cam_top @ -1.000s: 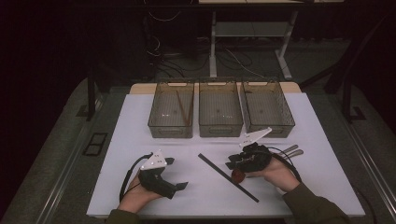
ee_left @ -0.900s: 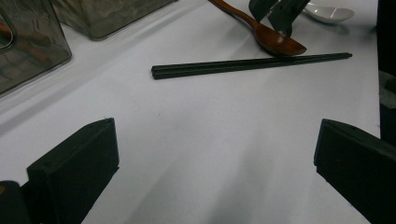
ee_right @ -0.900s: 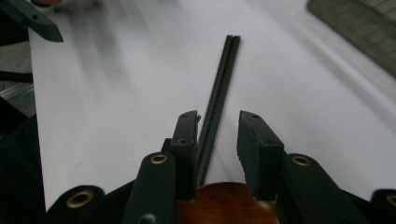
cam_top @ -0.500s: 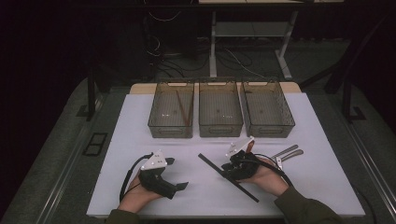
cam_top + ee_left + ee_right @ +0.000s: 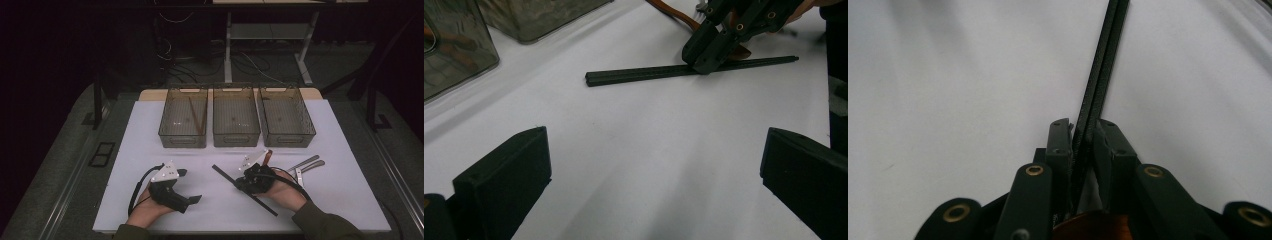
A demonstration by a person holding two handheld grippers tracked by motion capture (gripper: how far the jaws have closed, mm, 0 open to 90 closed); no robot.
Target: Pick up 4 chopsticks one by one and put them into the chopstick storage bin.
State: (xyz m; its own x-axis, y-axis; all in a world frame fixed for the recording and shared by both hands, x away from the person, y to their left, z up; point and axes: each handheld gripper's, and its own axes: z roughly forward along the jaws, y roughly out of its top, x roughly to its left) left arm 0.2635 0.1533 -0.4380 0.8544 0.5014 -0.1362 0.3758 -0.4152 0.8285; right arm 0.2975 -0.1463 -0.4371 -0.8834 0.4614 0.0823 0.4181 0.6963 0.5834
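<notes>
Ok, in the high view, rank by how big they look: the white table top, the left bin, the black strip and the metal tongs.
1. White table top
2. Left bin
3. Black strip, long but very thin
4. Metal tongs, shortest

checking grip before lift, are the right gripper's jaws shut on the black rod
Shut on it: the right gripper has just been closing, and its jaws press the black rod from both sides.
</notes>
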